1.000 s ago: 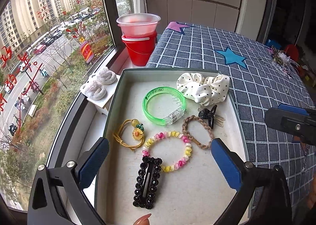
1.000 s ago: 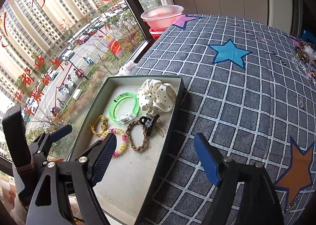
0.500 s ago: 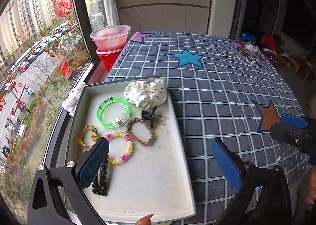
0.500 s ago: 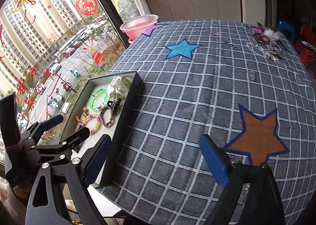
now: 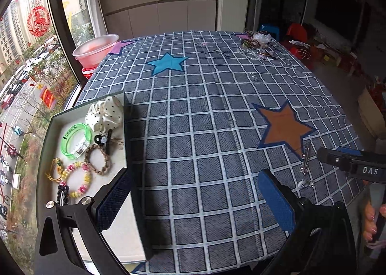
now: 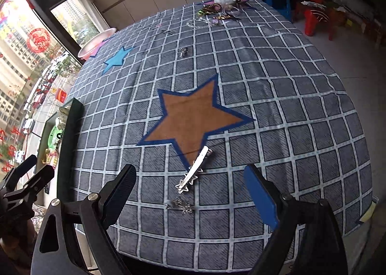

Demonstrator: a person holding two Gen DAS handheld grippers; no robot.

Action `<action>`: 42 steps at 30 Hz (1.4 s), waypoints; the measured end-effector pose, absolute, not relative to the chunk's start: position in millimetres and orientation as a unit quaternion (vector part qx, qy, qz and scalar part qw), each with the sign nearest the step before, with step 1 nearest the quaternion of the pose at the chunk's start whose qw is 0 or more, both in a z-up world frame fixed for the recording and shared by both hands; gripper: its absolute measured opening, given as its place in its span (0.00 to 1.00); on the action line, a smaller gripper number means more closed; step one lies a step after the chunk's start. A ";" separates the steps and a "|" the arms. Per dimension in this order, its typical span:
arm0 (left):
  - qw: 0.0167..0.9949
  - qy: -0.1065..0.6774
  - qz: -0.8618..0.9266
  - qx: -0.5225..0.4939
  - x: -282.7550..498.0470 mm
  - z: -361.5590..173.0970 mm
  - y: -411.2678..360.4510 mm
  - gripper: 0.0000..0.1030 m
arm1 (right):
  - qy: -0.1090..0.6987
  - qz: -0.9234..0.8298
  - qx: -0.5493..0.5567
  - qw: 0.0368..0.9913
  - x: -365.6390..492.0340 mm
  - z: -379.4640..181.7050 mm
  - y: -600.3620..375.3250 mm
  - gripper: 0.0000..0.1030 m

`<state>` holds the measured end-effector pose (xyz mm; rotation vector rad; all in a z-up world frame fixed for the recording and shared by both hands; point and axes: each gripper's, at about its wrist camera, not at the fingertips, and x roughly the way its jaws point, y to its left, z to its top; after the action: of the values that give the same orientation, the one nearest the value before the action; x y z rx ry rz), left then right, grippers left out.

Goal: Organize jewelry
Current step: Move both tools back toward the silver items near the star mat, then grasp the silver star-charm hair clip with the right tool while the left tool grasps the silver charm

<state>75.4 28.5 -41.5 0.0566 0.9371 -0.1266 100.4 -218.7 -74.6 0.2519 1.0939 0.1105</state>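
Note:
A grey tray [image 5: 123, 243] at the table's left edge holds a white dotted scrunchie [image 5: 103, 115], a green bangle [image 5: 76, 140], a braided hair tie [image 5: 97, 159], a pastel bead bracelet [image 5: 77, 181] and other pieces. My left gripper [image 5: 195, 202] hangs open over the cloth just right of the tray, holding nothing. A silver star hair clip [image 6: 195, 170] lies at the tip of the orange star [image 6: 190, 118]. My right gripper [image 6: 190, 200] is open above it, with a small silver piece [image 6: 179, 203] between the fingers and untouched.
A heap of loose jewelry [image 6: 222, 7] lies at the table's far end, with a small piece [image 6: 183, 51] partway along. A pink bowl [image 5: 96, 48] stands by the window. The near table edge runs just under both grippers. A person's hand [image 5: 371, 222] grips the right handle.
Both grippers have swung from over the tray to the right across the checked cloth. The silver hair clip has come into the right wrist view between the open fingers.

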 end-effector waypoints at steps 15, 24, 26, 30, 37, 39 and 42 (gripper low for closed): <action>0.873 0.473 -0.104 0.054 42.5 -73.5 -15.0 1.00 | 0.531 0.040 0.056 0.845 108.5 -110.4 -197.3 0.59; 0.862 0.483 -0.142 0.064 41.1 -86.9 -51.9 1.00 | 0.521 0.048 0.007 0.852 112.9 -110.2 -194.1 0.19; 0.860 0.483 -0.151 0.068 42.1 -89.5 -60.9 1.00 | 0.519 0.045 0.002 0.854 113.2 -110.8 -197.5 0.18; 0.854 0.487 -0.165 0.074 45.5 -94.6 -77.4 0.98 | 0.515 0.053 0.003 0.855 112.7 -111.4 -206.3 0.18; 0.845 0.490 -0.190 0.098 56.0 -108.6 -105.5 0.83 | 0.512 0.059 0.001 0.857 112.8 -110.5 -221.4 0.18; 0.840 0.495 -0.194 0.105 59.7 -114.0 -111.4 0.82 | 0.512 0.060 0.001 0.857 113.9 -110.1 -225.8 0.18; 0.842 0.485 -0.202 0.124 61.2 -117.2 -120.7 0.80 | 0.514 0.066 0.012 0.855 115.0 -110.1 -231.8 0.18</action>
<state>61.2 -120.7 -117.2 0.2625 1.0243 -0.4274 115.0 -231.8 -110.1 0.0242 1.0803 0.1389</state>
